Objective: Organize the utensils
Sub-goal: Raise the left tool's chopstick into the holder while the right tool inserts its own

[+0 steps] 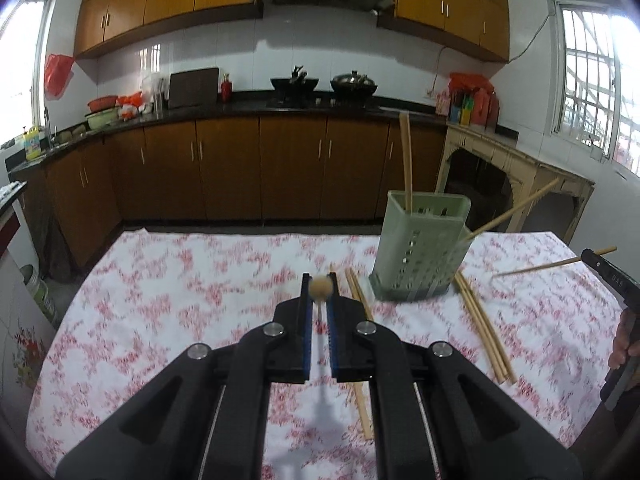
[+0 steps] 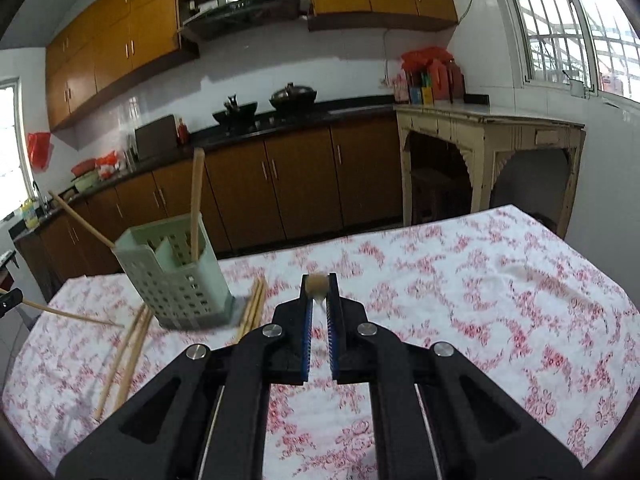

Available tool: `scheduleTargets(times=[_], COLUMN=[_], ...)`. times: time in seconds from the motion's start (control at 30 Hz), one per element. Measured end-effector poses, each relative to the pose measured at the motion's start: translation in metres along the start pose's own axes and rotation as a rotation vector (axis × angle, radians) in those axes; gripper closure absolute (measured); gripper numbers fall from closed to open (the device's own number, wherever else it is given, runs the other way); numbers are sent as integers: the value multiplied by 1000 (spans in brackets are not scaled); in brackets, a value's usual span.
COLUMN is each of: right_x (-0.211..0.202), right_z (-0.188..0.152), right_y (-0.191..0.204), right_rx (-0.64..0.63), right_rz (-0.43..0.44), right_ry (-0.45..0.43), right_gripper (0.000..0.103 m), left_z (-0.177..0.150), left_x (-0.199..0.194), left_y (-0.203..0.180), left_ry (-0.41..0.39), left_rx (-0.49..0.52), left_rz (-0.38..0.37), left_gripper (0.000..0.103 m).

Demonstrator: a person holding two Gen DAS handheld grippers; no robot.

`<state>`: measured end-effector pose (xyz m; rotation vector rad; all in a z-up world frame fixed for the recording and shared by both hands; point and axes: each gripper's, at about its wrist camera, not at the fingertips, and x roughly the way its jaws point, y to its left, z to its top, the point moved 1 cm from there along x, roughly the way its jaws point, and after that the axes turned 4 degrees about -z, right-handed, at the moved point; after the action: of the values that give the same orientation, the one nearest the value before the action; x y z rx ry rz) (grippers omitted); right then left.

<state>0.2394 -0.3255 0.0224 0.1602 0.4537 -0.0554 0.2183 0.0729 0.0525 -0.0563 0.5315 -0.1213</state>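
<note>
Each gripper is clamped on a single bamboo chopstick, seen end-on as a pale round tip between the blue pads: the left gripper (image 1: 319, 289) holds one chopstick (image 1: 320, 287), and the right gripper (image 2: 319, 286) holds another chopstick (image 2: 319, 284), its shaft also visible from the left wrist view, slanting above the right edge of the table. The green perforated utensil holder (image 1: 420, 248) stands near the far edge of the floral tablecloth (image 1: 180, 300), with one upright chopstick and one leaning chopstick already in it. Loose chopsticks (image 1: 484, 336) lie on the cloth just beside the holder's base. These sticks look light, stiff and smooth, so a pinch near the thick end probably steadies them best; gripped off-centre they may pivot or slip.
</note>
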Motion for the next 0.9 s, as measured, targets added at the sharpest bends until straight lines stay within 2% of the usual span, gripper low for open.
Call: scheduleTargets(times=[0.3, 0.47, 0.6, 0.83, 0.9], right_x=[-10, -14, -31, -62, -66], right_z=[16, 25, 48, 87, 95], right_y=[2, 4, 13, 35, 41], right_rx=[14, 18, 16, 7, 5], right_rz=[20, 41, 108, 243, 271], right_ry=[-37, -18, -1, -32, -46], right_gripper=[96, 96, 96, 96, 96], left_z=[14, 19, 34, 70, 80], left_x=[-3, -7, -23, -49, -52], left_y=[-2, -3, -16, -51, -62], left_ry=[-23, -16, -21, -45, -62], left_rx=[-7, 0, 32, 75, 94], left_rz=[-2, -9, -58, -171, -179], left_gripper=[96, 96, 96, 96, 96])
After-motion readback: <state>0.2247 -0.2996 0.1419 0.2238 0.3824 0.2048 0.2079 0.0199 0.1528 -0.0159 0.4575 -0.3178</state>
